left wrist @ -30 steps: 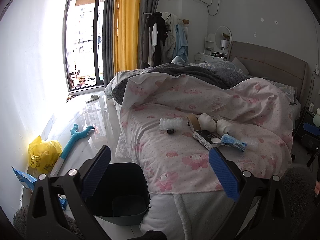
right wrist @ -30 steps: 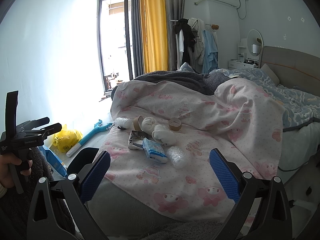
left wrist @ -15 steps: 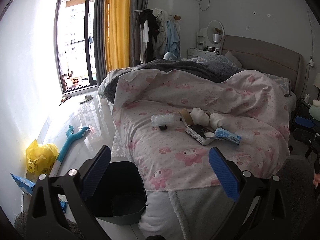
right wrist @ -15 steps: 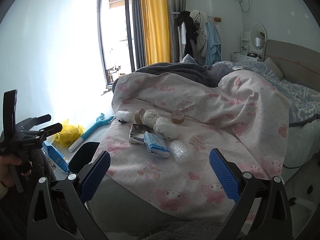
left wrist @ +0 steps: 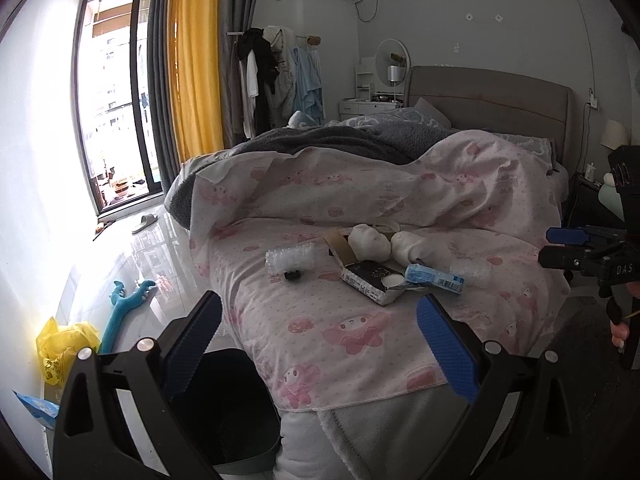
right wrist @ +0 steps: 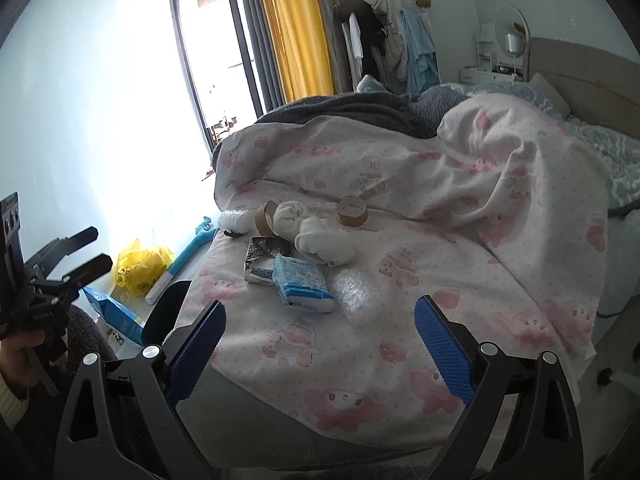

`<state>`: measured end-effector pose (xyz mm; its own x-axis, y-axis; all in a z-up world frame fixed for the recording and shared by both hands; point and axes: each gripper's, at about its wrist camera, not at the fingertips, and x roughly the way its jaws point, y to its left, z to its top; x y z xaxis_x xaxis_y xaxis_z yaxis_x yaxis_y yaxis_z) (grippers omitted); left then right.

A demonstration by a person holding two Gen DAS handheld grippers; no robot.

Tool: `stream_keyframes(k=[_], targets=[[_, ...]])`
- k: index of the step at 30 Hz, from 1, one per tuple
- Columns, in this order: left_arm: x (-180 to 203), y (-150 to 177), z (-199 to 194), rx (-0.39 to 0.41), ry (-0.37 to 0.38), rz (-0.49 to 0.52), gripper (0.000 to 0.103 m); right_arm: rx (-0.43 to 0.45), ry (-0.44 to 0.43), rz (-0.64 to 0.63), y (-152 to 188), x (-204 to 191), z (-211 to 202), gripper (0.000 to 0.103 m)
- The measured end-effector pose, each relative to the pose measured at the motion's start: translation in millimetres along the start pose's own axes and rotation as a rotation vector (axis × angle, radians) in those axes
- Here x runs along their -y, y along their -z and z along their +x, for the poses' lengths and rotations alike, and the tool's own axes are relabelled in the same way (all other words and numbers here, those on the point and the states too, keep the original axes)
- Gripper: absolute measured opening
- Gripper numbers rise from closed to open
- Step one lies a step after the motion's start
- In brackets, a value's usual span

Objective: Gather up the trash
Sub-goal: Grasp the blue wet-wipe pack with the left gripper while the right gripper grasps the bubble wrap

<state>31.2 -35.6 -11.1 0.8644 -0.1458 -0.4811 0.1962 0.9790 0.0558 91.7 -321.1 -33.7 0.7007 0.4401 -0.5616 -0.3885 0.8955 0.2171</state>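
Blue-padded, the left tool (left wrist: 318, 328) stood released with nothing between its jaws; the right tool (right wrist: 320, 330) was likewise spread wide, its jaws having just been closing slightly, with nothing between them. We noted a dark bin (left wrist: 236, 412) on the floor against the foot of the bed (right wrist: 340, 360). Farther off, trash lay clustered on the pink quilt: a blue tissue pack (right wrist: 302, 284), bubble wrap (right wrist: 356, 294), a torn box (right wrist: 260, 258), white wads (right wrist: 324, 240) and a tape roll (right wrist: 352, 211). Beyond, a yellow bag (left wrist: 64, 344) sat by the wall.
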Motion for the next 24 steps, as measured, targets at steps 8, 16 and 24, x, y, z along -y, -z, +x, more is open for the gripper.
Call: stream_keyframes(k=[8,16,24], targets=[[20,-2,37,-0.077,0.119,0.044,0.098,-0.053,-0.055,0.085,-6,24,42,0.076],[32,-6,65,-0.147,0.215,0.058,0.098,-0.148,-0.045,0.071,-11,33,92,0.069],[48,-15,98,-0.226,0.297,0.151,0.098,-0.193,-0.072,0.099,-10,52,117,0.060]])
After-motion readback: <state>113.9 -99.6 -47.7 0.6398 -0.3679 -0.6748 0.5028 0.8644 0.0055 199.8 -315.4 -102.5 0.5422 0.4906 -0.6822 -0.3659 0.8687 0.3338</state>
